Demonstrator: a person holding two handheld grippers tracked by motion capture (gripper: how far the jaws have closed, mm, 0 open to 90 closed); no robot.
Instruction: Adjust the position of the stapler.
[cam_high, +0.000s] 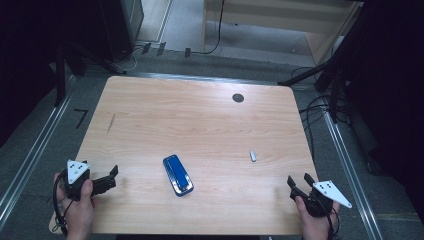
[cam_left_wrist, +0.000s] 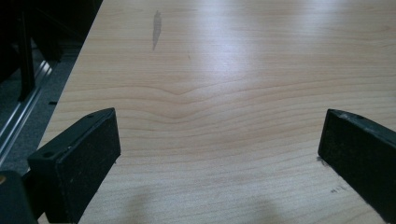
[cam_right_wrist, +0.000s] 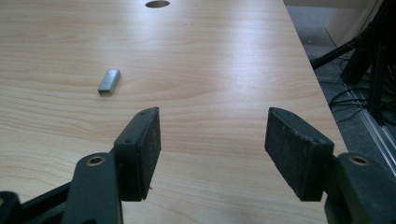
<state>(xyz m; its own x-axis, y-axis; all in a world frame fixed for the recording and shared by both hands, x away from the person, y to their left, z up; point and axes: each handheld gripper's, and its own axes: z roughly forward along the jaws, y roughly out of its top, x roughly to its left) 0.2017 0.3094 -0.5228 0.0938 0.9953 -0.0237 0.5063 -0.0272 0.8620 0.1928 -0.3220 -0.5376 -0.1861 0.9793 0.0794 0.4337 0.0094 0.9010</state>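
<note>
At the table's (cam_high: 150, 105) near edge, the left gripper (cam_high: 111, 176) sits by the near left corner with its jaws spread wide over bare wood. The right gripper (cam_high: 299, 181) hovers by the near right corner, jaws apart with nothing between them. A blue case (cam_high: 178, 175) lies toward the middle of the near edge, well apart from both. A small silver stick (cam_high: 253, 156) lies nearer the right edge, ahead of the right gripper. A dark round hole (cam_high: 238, 98) marks the far side.
</note>
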